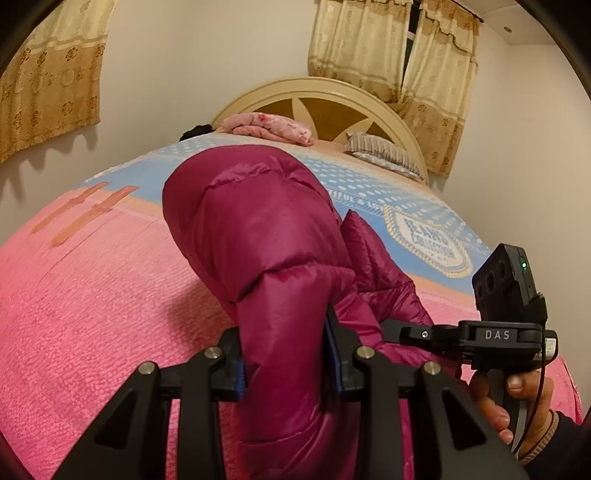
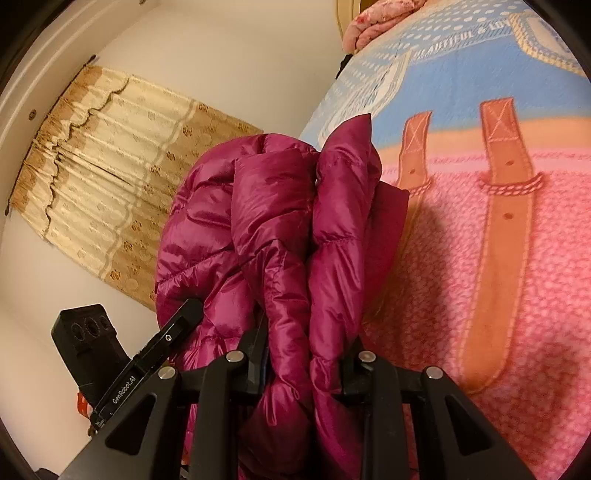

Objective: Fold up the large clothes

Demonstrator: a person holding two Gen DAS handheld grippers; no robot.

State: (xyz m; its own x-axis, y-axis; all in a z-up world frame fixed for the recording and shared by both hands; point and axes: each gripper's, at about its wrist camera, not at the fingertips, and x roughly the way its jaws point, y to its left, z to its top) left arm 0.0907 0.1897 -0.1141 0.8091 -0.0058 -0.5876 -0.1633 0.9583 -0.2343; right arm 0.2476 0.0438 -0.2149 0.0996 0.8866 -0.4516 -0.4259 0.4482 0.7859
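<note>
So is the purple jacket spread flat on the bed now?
No. The jacket is bunched up, both claws gripping its puffy folds above the bed.

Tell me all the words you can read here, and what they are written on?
"DAS": white letters on the right gripper's black body.
"GenRobot.AI": white letters on the left gripper's black body.
"BEAUTIFUL & LOV...": on the bedspread's blue part, cut off by the view's edge.
The bedspread badge ends in "COLLECTION"; its upper line is too blurred.

Home bedroom. Bed (image 1: 110, 280) filling room, wearing pink and blue printed blanket; arched cream headboard (image 1: 317, 96) standing against wall; striped pillow (image 1: 384, 155) and pink folded bedding (image 1: 269, 127) lying near it; beige patterned curtains (image 1: 391, 48) hanging behind.
</note>
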